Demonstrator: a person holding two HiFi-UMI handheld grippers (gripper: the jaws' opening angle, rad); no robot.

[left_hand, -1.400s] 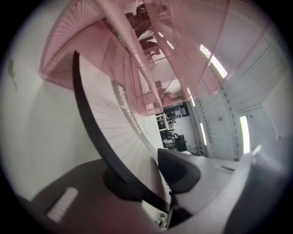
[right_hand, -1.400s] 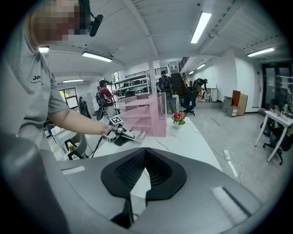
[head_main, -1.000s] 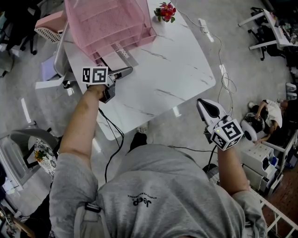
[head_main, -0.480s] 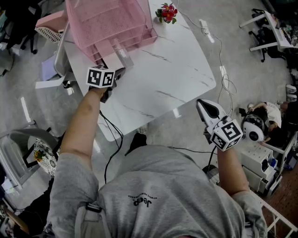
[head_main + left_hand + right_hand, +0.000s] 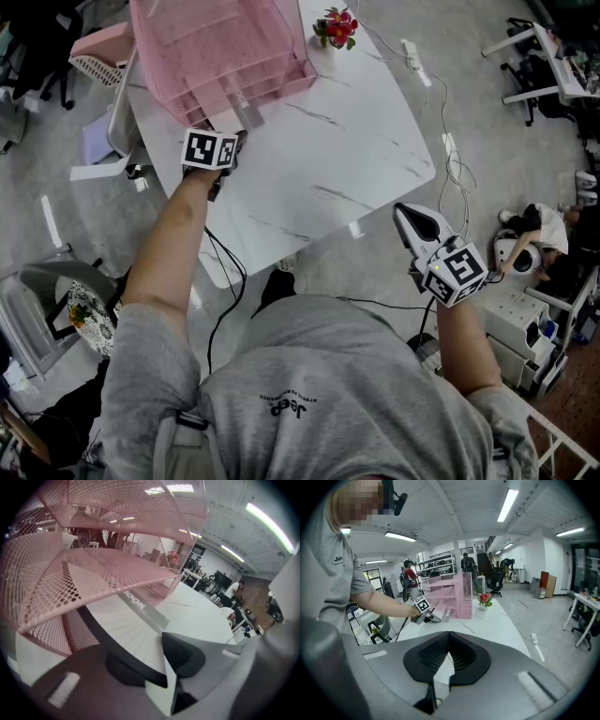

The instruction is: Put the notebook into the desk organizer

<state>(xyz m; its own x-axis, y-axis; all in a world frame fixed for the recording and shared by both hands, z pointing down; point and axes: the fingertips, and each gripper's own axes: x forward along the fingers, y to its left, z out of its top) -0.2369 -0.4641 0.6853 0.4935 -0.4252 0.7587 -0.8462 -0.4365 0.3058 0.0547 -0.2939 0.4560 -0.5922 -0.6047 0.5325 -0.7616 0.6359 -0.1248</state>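
A white notebook (image 5: 247,114) with a dark edge and a grey band lies flat, its far end inside the bottom tier of the pink mesh desk organizer (image 5: 216,47). My left gripper (image 5: 232,142) is at its near end. In the left gripper view the notebook (image 5: 126,630) runs between the jaws, which are closing; one pad is under it and one on top, under the organizer (image 5: 93,564). My right gripper (image 5: 413,221) hangs off the table's front right edge, shut and holding nothing. From the right gripper (image 5: 449,656) view the left gripper (image 5: 426,616) and organizer (image 5: 454,595) show far off.
The white marble table (image 5: 356,141) has a small pot of red flowers (image 5: 336,23) behind the organizer. A chair (image 5: 47,309) stands on the floor at left. Cables (image 5: 450,159) and a person (image 5: 544,230) are on the floor at right.
The left gripper moved forward from beside the organizer to the notebook's near end and its jaws narrowed onto it. The notebook sits deeper in the tier. The right gripper stayed put.
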